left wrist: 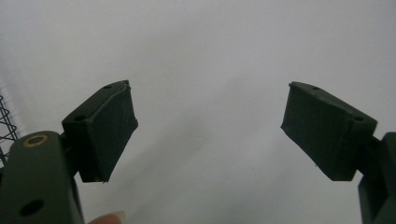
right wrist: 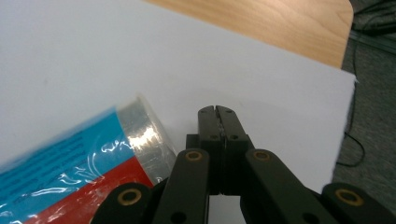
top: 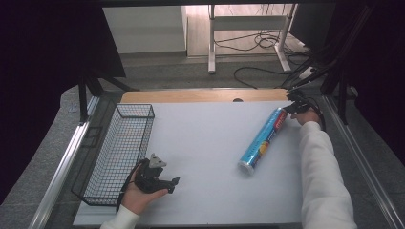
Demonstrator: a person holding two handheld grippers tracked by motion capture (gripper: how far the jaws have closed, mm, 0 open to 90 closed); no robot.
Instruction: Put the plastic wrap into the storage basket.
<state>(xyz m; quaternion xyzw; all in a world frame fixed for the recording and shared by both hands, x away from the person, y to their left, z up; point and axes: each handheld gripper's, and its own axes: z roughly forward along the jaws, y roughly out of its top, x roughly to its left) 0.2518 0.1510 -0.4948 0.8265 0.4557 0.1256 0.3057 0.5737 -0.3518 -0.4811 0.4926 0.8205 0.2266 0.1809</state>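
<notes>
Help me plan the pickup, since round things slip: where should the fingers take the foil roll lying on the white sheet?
Probably across the middle of the foil roll, coming straight down with the fingers on its two long sides. It lies flat and slanted on the white sheet, so its length gives even balance there; its shiny ends look rounder and slicker.

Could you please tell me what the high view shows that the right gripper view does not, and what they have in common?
High view alone: the black wire mesh basket at the table's left and the left gripper beside it, jaws apart. Right gripper view alone: the right gripper close up, jaws shut on nothing beside the roll. Both: the blue and red plastic-wrapped foil roll lying on the white table cover.
</notes>
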